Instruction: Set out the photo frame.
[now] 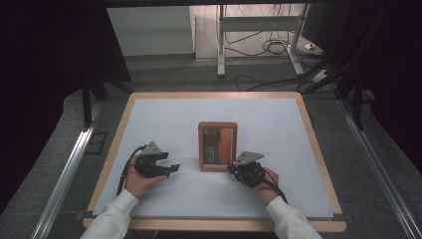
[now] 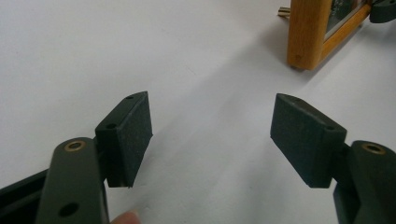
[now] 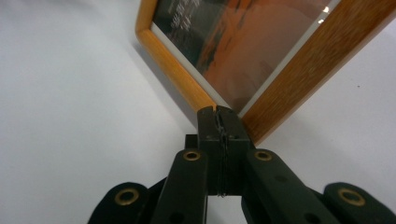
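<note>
Wooden picture frame point(image 1: 217, 146) lies flat mid-surface point(image 1: 268, 114). Right hand-held gripper point(image 3: 219, 122) is clenched with its tips at the frame's near right corner; left hand-held gripper point(image 2: 210, 135) rests released, well apart.

Picture frame point(image 1: 217, 146) on white table point(image 1: 164, 124)

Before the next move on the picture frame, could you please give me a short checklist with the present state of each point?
1. Picture frame lies flat on the white table: ok.
2. Left gripper open, nothing between its fingers: ok.
3. Left gripper apart from the frame: ok.
4. Right gripper at the frame's near corner, fingers closed together: ok.
5. Right gripper actually pinching the wooden corner rather than just touching it: cannot tell.
6. Table around the frame free of other objects: ok.
</note>
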The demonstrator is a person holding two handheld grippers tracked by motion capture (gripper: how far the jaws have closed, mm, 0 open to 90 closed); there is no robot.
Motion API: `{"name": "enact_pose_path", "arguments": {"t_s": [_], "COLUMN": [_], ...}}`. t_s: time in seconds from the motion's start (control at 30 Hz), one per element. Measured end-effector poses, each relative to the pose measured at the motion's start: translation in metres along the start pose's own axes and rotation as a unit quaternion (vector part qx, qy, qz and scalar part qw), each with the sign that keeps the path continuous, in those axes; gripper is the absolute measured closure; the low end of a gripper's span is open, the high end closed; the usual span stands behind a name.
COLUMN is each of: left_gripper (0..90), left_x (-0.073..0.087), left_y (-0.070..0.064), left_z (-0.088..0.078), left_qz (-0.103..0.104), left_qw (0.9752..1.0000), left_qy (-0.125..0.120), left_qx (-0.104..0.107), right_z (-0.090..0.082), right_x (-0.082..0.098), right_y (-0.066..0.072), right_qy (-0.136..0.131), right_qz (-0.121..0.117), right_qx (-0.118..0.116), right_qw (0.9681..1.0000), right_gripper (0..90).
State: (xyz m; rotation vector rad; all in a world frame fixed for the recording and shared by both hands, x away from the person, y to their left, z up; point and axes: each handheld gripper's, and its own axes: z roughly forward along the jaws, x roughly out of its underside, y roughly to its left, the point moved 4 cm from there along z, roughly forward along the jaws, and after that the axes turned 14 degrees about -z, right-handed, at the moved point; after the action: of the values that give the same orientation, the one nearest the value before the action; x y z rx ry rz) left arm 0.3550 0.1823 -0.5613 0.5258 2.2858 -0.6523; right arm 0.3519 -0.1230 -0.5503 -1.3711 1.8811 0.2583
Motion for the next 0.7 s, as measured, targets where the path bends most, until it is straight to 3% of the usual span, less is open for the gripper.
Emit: {"name": "enact_pose_path", "arguments": {"t_s": [0.13, 0.37, 0.7], "left_gripper": [28.9, 28.9, 28.9], "left_x": [0.000, -0.001, 0.000], "left_y": [-0.001, -0.002, -0.002], "left_z": [0.000, -0.001, -0.002], "left_qz": [0.003, 0.003, 0.004], "left_qw": [1.0000, 1.0000, 1.0000], "left_qy": [0.000, -0.003, -0.004], "left_qx": [0.000, -0.001, -0.003], "right_z": [-0.009, -0.027, -0.036], "right_x": [-0.003, 0.000, 0.010], "right_y": [-0.002, -0.011, -0.019], "right_qy": [-0.017, -0.044, -0.046], "right_qz": [0.005, 0.035, 0.050], "right_qx": [0.003, 0.005, 0.008], "right_qw": [0.9998, 0.9984, 0.9977], "right_gripper": [89.2, 88.7, 87.6]}}
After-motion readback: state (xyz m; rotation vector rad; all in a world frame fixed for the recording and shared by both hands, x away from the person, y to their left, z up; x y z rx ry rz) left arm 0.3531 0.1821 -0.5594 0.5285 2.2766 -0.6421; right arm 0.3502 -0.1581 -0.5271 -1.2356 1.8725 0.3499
